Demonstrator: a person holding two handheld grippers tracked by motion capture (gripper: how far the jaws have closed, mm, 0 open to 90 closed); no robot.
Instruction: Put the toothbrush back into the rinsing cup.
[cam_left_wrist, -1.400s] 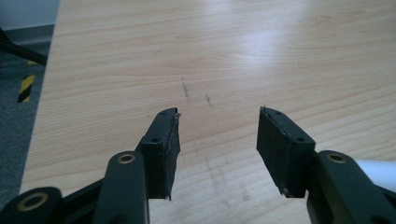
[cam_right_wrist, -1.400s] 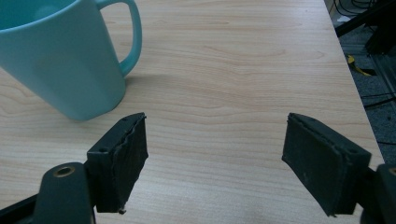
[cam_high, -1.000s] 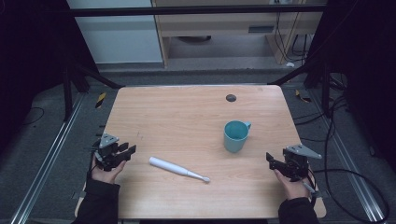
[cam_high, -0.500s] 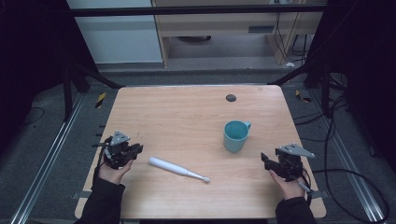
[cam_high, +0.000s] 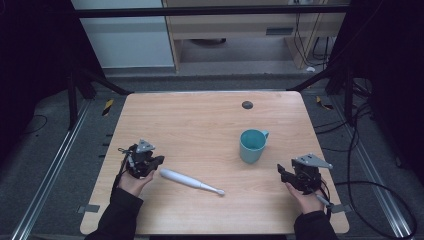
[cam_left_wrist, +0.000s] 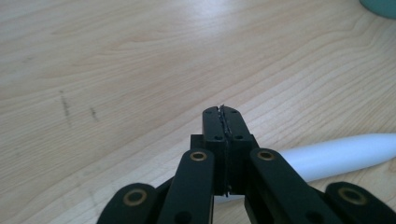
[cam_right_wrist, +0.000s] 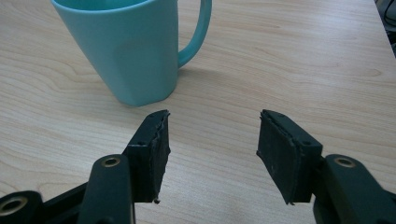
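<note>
The white toothbrush (cam_high: 190, 181) lies just right of the left gripper (cam_high: 158, 161), whose jaws have just closed empty, its long axis running on rightward, while the right gripper (cam_high: 281, 171), jaws just narrowed yet apart, sits well off.

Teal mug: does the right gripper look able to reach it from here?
Probably yes: only bare table lies between the right gripper and the teal mug. Its jaws have just been closing but stand apart, with nothing between them.

White toothbrush (cam_high: 190, 181) flat on table, diagonal; teal mug (cam_high: 251, 145) upright, well apart.
</note>
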